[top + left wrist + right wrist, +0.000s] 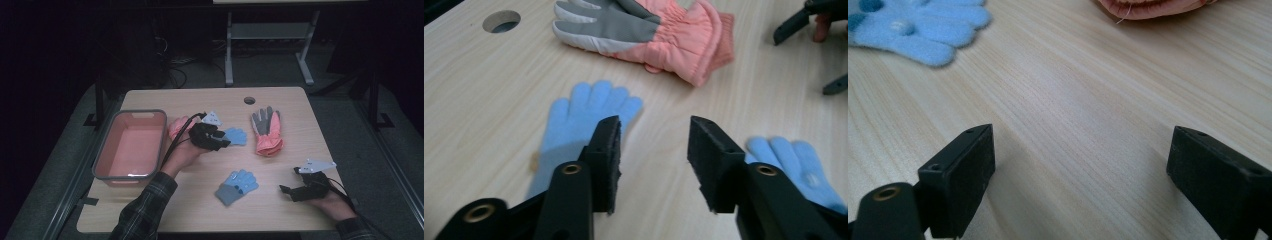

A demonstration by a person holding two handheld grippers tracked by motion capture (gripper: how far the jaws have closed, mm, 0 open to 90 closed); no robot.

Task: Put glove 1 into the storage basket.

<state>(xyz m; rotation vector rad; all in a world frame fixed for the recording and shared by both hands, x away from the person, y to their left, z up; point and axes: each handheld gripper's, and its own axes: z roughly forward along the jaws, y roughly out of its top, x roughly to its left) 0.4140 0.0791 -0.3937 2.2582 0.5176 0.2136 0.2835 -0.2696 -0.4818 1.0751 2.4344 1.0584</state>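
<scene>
My left gripper (223,140) (654,150) hovers over the middle of the table, jaws partly apart with nothing between them. A light blue knit glove (235,136) (584,112) lies flat just beyond its tips. A second blue glove (237,186) (796,162) (918,27) lies nearer the front. A pink and grey ski glove (266,131) (649,30) (1148,7) lies palm up at the right. My right gripper (286,190) (1080,165) rests low at the front right, open wide over bare wood.
A pink bin (129,145) with a grey rim stands at the table's left. Something pink (176,127) lies between the bin and my left hand. A round cable hole (249,100) (501,21) sits near the far edge. The floor around is dark.
</scene>
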